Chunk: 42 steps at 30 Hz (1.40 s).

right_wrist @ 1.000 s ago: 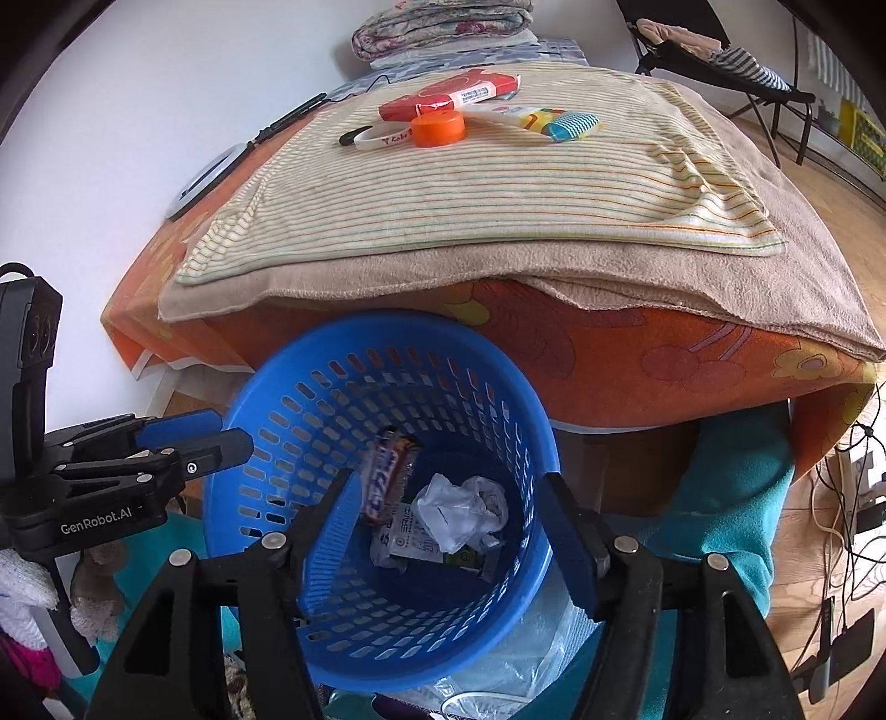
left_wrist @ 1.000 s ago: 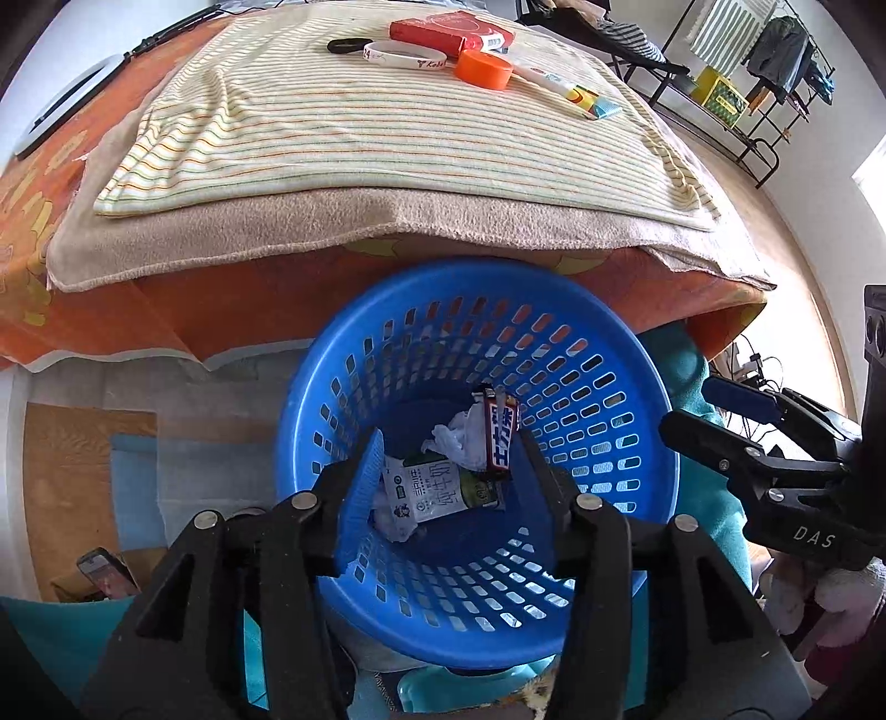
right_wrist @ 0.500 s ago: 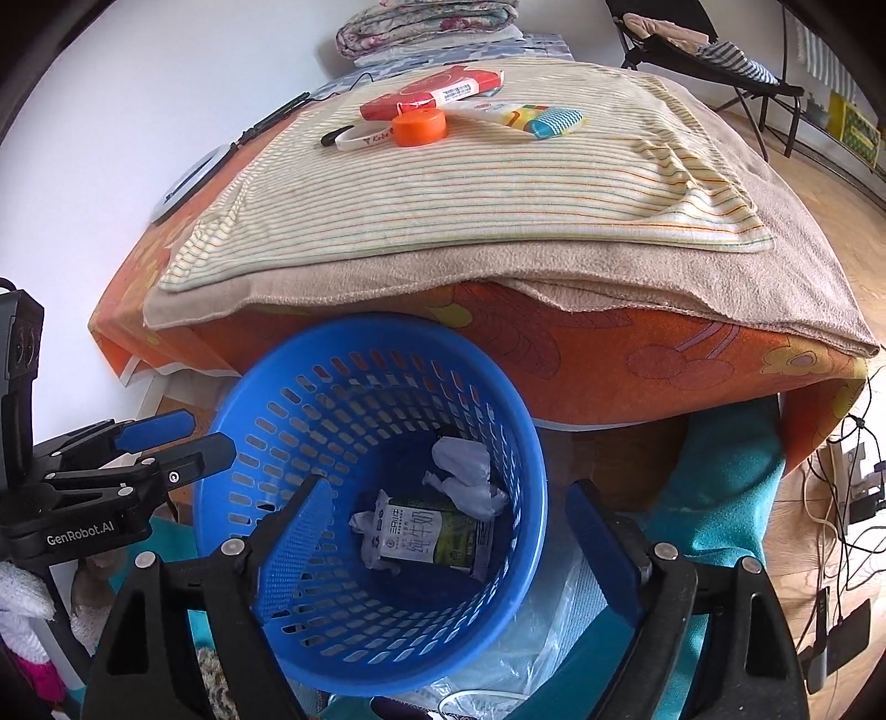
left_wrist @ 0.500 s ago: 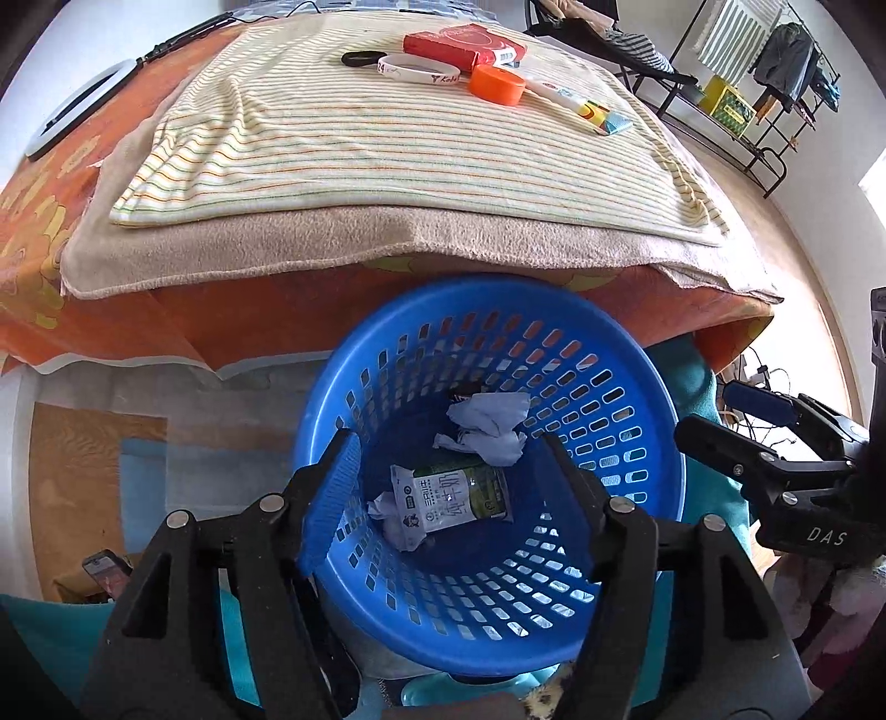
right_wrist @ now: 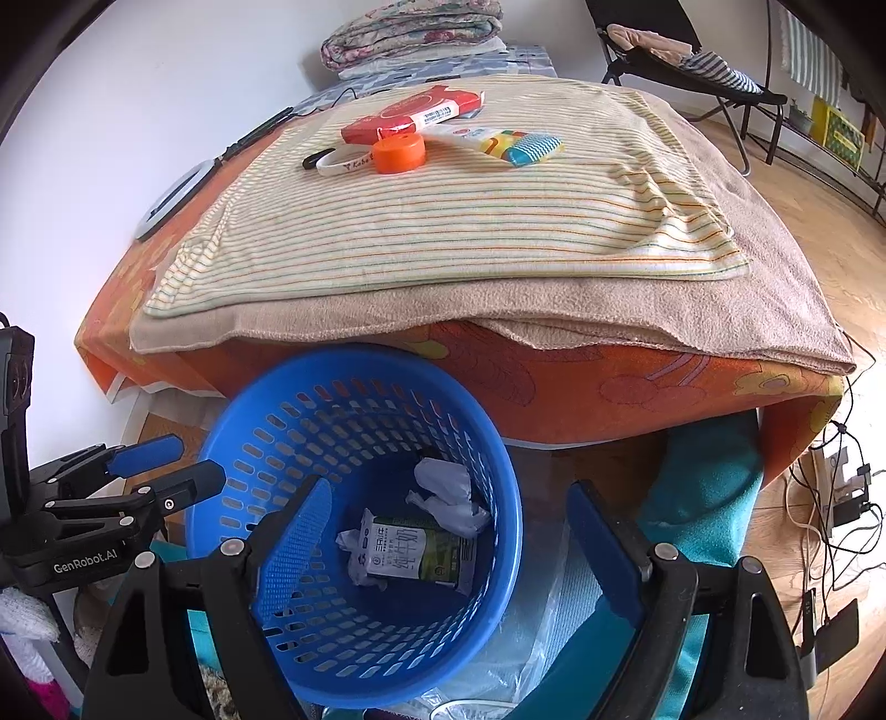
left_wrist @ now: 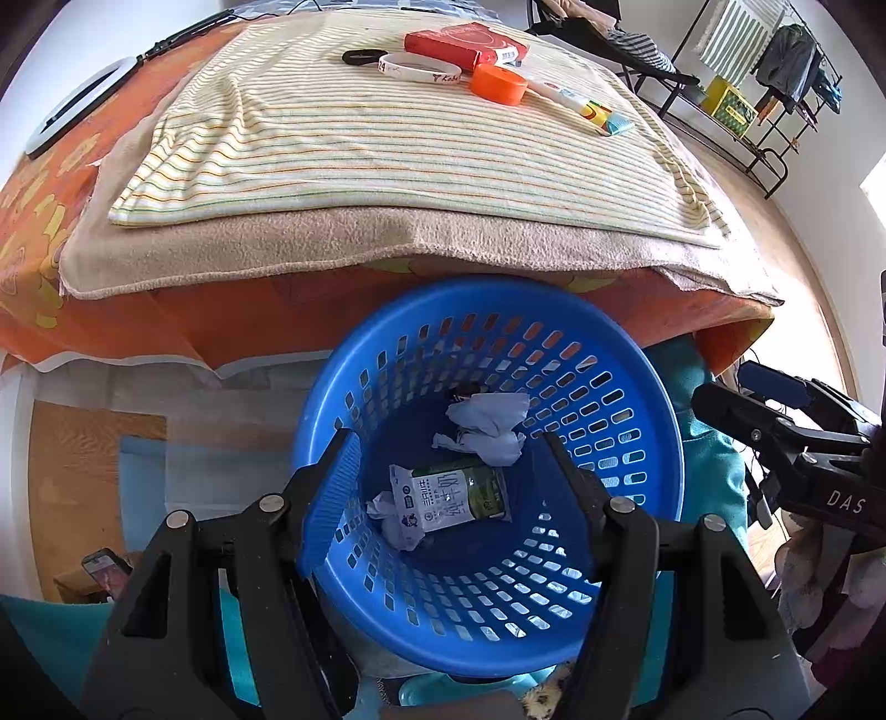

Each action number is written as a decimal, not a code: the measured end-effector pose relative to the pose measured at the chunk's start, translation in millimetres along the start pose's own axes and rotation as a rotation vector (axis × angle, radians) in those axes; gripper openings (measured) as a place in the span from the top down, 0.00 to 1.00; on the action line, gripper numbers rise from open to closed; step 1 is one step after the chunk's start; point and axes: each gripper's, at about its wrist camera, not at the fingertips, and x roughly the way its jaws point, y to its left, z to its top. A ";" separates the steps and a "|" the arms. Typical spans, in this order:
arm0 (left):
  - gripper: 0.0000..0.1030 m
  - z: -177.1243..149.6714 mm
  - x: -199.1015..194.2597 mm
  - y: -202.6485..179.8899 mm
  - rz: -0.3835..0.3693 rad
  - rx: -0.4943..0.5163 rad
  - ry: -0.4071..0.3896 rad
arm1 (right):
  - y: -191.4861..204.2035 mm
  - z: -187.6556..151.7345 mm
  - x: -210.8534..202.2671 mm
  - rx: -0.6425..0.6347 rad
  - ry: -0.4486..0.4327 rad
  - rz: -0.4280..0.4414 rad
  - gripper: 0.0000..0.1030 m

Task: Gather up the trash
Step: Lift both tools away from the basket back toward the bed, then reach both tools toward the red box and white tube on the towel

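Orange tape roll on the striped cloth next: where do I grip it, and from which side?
Probably from straight above. The orange tape roll lies flat, so pinch across its round outer wall. Set the fingers so neither lands on the white wristband or the red box, which crowd two of its sides.

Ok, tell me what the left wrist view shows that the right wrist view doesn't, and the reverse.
Only the left wrist view shows the phone on the floor and the clothes rack. Only the right wrist view shows the folded blankets by the wall and the cables on the floor. Both show the blue basket holding a milk carton and crumpled tissue, plus the orange tape roll on the striped cloth.
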 end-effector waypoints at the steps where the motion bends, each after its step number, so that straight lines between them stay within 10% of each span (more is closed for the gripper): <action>1: 0.35 0.1 -0.1 0.0 0.000 0.000 0.000 | -0.2 1.1 -0.3 -0.001 0.003 -0.003 0.14; 25: 0.35 47.7 -27.6 -2.0 -0.035 -0.009 -0.083 | 1.6 43.6 -33.6 -0.046 -0.105 -0.011 0.06; 42: 0.35 146.4 -46.1 20.6 0.016 0.045 -0.176 | -27.2 111.1 -40.1 -0.031 -0.243 -0.001 0.04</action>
